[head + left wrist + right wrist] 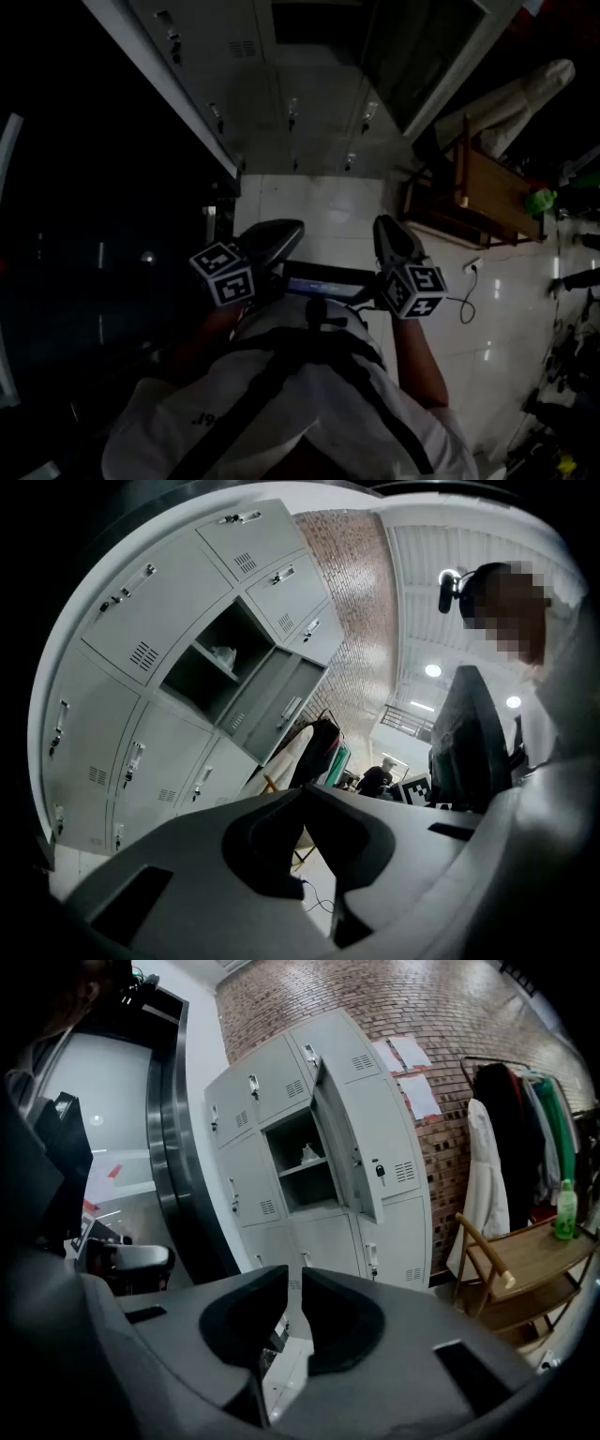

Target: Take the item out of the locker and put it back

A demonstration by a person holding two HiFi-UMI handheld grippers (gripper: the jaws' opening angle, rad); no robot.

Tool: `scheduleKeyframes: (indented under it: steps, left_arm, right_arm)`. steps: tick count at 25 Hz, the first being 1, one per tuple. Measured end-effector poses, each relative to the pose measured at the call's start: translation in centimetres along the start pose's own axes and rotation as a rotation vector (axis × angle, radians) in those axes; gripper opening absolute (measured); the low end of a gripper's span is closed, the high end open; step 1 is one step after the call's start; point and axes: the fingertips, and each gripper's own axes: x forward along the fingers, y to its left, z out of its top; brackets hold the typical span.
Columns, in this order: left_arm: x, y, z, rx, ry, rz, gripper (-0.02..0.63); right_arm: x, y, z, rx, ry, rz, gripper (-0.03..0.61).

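Observation:
A bank of grey lockers (253, 1147) stands ahead, one compartment open with its door (352, 1147) swung out. A small white item (309, 1154) lies on the shelf inside; it also shows in the left gripper view (223, 654). Both grippers are held low near my chest, well short of the lockers. My left gripper (302, 791) is shut, its tips meeting, with nothing in it. My right gripper (293, 1274) has a narrow gap between its jaws and holds nothing. In the dim head view the left gripper (286, 230) and right gripper (386, 225) point at the lockers (281, 103).
A wooden bench (525, 1260) with a green bottle (564, 1211) stands right of the lockers, beside a clothes rack (511, 1138) hung with coats. A cable (464, 305) trails over the white floor tiles. A dark steel column (173, 1147) rises at left. A person (378, 778) stands far off.

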Motion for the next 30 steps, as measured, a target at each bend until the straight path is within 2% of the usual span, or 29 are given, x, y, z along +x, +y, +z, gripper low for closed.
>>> scheduleKeyframes:
  steps: [10, 18, 24, 30]
  left_arm:
    - [1.6, -1.2, -0.2, 0.013, -0.026, 0.041, 0.003]
    - [2.3, -1.3, 0.0, 0.017, -0.022, 0.064, 0.003]
    - [2.8, 0.6, 1.2, 0.018, -0.025, 0.055, 0.003]
    - [3.8, 4.3, 3.5, 0.010, -0.024, -0.005, 0.003]
  right_arm:
    - [-0.1, -0.8, 1.2, -0.016, -0.009, 0.055, 0.055]
    - [0.7, -2.0, 0.6, -0.019, 0.020, 0.067, 0.055]
    - [2.6, -1.2, 1.6, -0.026, 0.018, 0.070, 0.055]
    - [5.8, -1.5, 4.0, -0.029, -0.012, 0.016, 0.055]
